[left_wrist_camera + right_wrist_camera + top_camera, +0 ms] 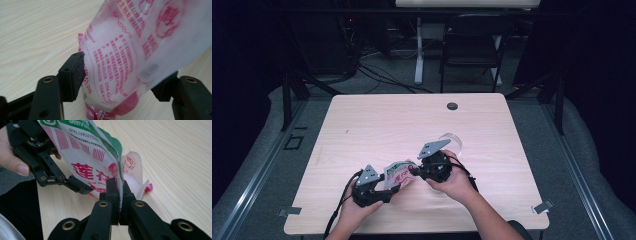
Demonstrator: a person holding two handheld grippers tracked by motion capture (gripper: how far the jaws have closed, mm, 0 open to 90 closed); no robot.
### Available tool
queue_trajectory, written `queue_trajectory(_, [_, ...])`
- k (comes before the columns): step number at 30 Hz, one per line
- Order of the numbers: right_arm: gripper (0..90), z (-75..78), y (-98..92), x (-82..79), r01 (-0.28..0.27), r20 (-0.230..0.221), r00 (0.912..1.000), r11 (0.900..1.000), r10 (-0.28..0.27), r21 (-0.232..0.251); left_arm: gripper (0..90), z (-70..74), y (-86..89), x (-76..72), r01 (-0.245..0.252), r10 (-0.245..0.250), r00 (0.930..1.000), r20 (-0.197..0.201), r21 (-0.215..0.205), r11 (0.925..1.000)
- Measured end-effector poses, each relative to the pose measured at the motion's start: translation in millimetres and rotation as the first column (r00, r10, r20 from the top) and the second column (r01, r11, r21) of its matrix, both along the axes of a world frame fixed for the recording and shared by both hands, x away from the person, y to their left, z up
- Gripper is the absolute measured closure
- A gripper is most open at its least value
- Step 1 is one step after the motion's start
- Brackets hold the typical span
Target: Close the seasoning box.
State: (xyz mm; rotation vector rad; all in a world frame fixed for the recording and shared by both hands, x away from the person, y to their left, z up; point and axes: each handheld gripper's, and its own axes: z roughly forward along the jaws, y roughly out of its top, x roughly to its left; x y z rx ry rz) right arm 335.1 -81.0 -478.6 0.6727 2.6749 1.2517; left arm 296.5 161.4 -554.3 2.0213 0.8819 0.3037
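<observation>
A plastic pouch (398,172) printed in red, with a green band on one side, hangs just above the wooden table (412,120) between both grippers. My right gripper (413,170) is shut on the pouch's thin edge; in the right gripper view its pads (120,187) pinch the film (85,152). My left gripper (393,189) stands open with its jaws wide on either side of the pouch's lower end (140,45). One pad (75,72) sits right at the film; the other jaw is partly hidden behind the pouch.
A clear round container (453,138) sits on the table just behind my right hand. A black grommet (452,106) marks the far edge. A dark chair (472,45) stands beyond the table. Bare wood spreads to the left and far side.
</observation>
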Motion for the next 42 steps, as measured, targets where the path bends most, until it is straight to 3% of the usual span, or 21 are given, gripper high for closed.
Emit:
queue_trajectory(9, [89.8, -0.6, -1.4, 0.1, 0.001, -0.003, 1.0000, 1.000, -0.001, 0.002, 29.1, -10.4, -6.2, 6.5, -0.012, 0.013, 0.9992, -0.039, 0.028, 0.9995])
queue_trajectory(13, [89.7, -1.2, -1.5, -0.1, 0.004, -0.003, 1.0000, 1.000, -0.004, 0.008, 27.7, -13.9, -6.9, 10.7, -0.018, 0.018, 0.9972, -0.072, 0.005, 0.9998])
queue_trajectory(16, [89.6, -1.3, -1.4, -0.3, 0.005, -0.002, 1.0000, 1.000, -0.005, 0.009, 26.9, -16.4, -7.6, 13.0, -0.014, 0.015, 0.9962, -0.086, 0.012, 0.9998])
queue_trajectory(29, [89.1, -1.7, -2.0, -1.8, 0.009, 0.001, 1.0000, 1.000, -0.009, 0.011, 27.4, -28.3, -16.4, 18.6, -0.001, 0.013, 0.9938, -0.110, 0.106, 0.9943])
queue_trajectory(36, [89.1, -1.7, -1.5, -2.3, 0.008, 0.005, 1.0000, 1.000, -0.008, 0.011, 27.2, -30.6, -18.1, 19.4, -0.005, 0.016, 0.9957, -0.091, 0.126, 0.9921])
queue_trajectory(40, [89.2, -1.6, -1.5, -2.6, 0.009, 0.005, 0.9999, 1.000, -0.009, 0.013, 25.6, -33.6, -19.4, 19.3, -0.007, 0.014, 0.9989, -0.046, 0.150, 0.9886])
queue_trajectory(42, [89.2, -1.6, -1.4, -3.0, 0.010, 0.006, 0.9999, 1.000, -0.010, 0.015, 25.5, -33.7, -19.6, 19.2, -0.008, 0.015, 0.9988, -0.046, 0.153, 0.9883])
